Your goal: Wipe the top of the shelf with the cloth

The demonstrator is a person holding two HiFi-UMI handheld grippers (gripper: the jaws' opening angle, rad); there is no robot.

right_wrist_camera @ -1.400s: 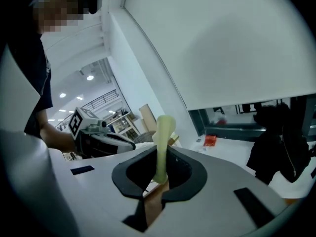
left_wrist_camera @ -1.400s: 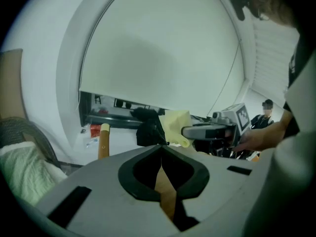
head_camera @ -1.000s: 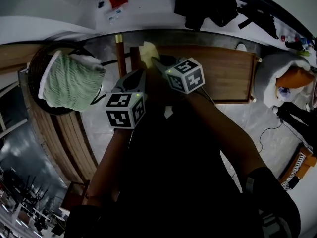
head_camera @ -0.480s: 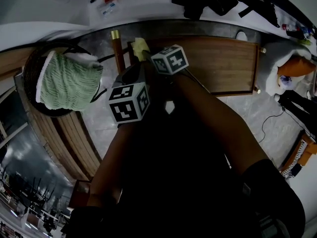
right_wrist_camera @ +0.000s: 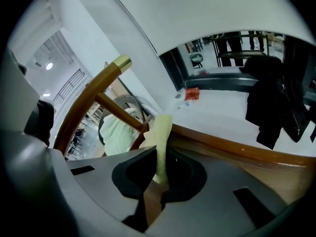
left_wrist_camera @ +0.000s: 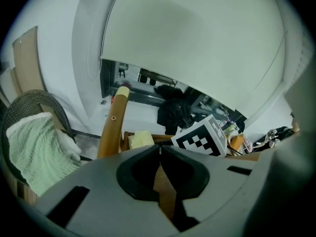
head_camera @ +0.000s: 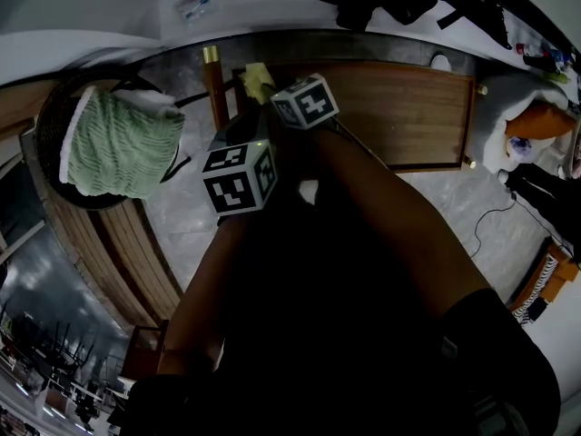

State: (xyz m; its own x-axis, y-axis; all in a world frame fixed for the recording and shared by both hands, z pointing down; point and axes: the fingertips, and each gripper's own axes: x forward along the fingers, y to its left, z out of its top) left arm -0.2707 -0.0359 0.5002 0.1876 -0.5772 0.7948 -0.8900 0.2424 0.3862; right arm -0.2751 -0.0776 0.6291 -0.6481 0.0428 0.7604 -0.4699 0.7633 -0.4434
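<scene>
Shelf (head_camera: 418, 107): flat rectangular top of smooth brown wood. Basket (head_camera: 47, 125): round, dark wicker, standing off the shelf's left end and holding a pale green ribbed towel (head_camera: 118, 148). Post (head_camera: 216, 89): rounded brown wood with a brass-coloured cap, rising at that same end. Left gripper (left_wrist_camera: 159, 151): grey body, black fingers (left_wrist_camera: 133, 169) pressed together with nothing between them. Right gripper (right_wrist_camera: 157, 168): fingers (right_wrist_camera: 129, 174) clamped on the cloth (right_wrist_camera: 161, 132), which is soft, pale yellow and upright over the shelf top's left end, just beside the post.
</scene>
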